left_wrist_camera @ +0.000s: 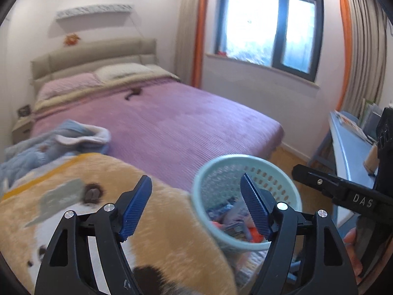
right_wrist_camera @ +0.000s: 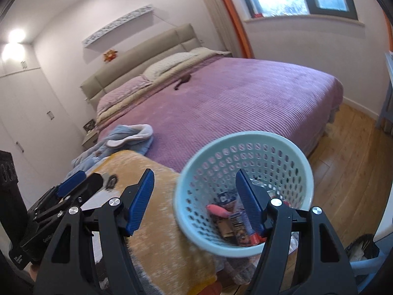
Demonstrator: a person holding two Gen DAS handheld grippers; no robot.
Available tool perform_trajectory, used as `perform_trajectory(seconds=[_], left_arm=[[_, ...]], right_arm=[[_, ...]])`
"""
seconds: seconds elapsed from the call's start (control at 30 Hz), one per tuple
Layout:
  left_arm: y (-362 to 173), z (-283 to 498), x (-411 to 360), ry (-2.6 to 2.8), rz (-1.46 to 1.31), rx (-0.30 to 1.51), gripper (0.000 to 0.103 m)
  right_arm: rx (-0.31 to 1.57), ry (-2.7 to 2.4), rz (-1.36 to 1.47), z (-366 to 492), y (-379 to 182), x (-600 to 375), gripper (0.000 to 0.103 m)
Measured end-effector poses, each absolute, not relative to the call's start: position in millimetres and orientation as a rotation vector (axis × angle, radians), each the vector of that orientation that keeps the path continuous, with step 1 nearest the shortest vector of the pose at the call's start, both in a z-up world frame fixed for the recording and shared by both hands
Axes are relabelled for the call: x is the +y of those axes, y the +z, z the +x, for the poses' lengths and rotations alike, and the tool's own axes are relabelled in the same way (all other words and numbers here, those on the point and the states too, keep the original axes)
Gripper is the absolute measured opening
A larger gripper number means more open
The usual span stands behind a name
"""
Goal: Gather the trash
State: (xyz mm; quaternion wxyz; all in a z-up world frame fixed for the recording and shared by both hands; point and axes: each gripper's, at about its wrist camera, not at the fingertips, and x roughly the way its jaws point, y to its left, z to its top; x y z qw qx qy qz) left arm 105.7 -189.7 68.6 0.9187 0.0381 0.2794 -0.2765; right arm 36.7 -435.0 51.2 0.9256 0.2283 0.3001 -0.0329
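Note:
A pale green perforated basket (left_wrist_camera: 245, 164) (right_wrist_camera: 248, 140) sits at the near corner of the bed and holds several wrappers and packets (right_wrist_camera: 235, 218) (left_wrist_camera: 235, 223). A grey flat piece (left_wrist_camera: 61, 196) lies on the tan plush blanket (left_wrist_camera: 159, 221) (right_wrist_camera: 157, 233), blurred. My left gripper (left_wrist_camera: 196, 206) is open and empty, over the blanket and the basket's near rim. My right gripper (right_wrist_camera: 195, 196) is open and empty, its right finger inside the basket's mouth. The left gripper's blue pad also shows in the right wrist view (right_wrist_camera: 72, 183), and the right gripper's black body shows in the left wrist view (left_wrist_camera: 343, 191).
A purple bedspread (right_wrist_camera: 245, 103) covers the bed, with a small dark object (right_wrist_camera: 183, 80) near the pillows. A blue garment (right_wrist_camera: 122, 140) lies beside the blanket. A blue desk (left_wrist_camera: 348, 152) stands at right. Wooden floor (right_wrist_camera: 348, 162) and a dark bin (right_wrist_camera: 361, 248) are at right.

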Motion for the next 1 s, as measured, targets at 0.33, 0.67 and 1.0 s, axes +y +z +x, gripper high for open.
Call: perform_trajectory(seconds=[0.33,0.67,1.0], left_arm=[[85,53,-95,-0.367,-0.034,0.498,0.082],[84,1,-51,-0.175,-0.008,0.391,0.090],[53,-17,-40,-0.119,-0.009,0.371,0.091]], right_arm=[[0.565,-0.013,0.340,8,70,-367,0.065],[0.426,-0.057,0.180,-24,74,-327,0.065],[0.336,-0.090,0.103,-43,60,-303,0.065]])
